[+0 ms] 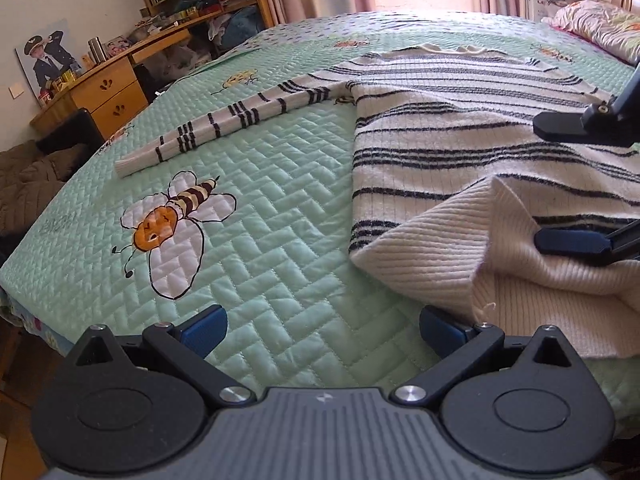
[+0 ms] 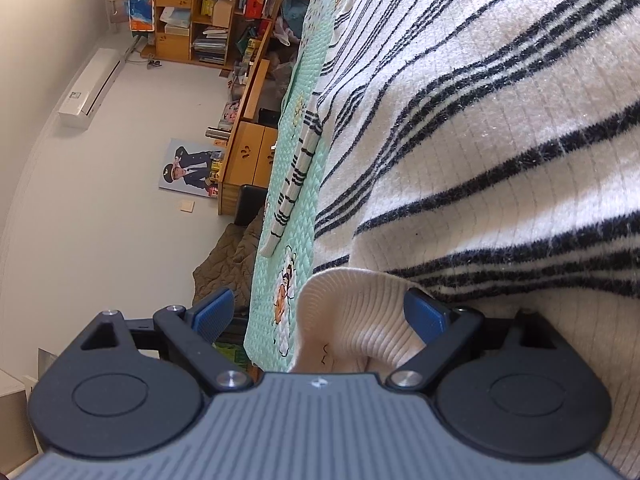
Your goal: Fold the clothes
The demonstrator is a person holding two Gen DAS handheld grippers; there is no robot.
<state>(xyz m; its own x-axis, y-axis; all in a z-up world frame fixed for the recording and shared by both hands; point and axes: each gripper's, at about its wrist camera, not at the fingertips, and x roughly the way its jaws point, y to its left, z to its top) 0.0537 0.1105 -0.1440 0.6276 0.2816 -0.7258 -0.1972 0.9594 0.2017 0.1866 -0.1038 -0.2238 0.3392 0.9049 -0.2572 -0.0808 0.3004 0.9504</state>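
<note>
The fold is judged to be at an early stage. A striped sweater [image 1: 460, 120] is spread flat on the bed [image 1: 260, 200], on its green quilted cover, with its body towards the right of the left wrist view. Only the near ribbed hem [image 1: 452, 240] is seen turned up and back over the stripes; the rest lies open. One sleeve [image 1: 224, 124] is stretched out unfolded to the left, well clear of the body, and it has not yet been brought in. The other sleeve cannot be made out. The long axis of the sweater is taken to run from the hem, nearest the cameras, away to the neckline [image 1: 452, 49] at the far end, towards the curtains. The left gripper [image 1: 322, 330] is held over bare quilt just beside the hem corner, its jaws spread and empty. The right gripper [image 2: 320, 314] is turned on its side at the raised hem, its jaws spread wide with the ribbed fold lying between them, not pinched.
</note>
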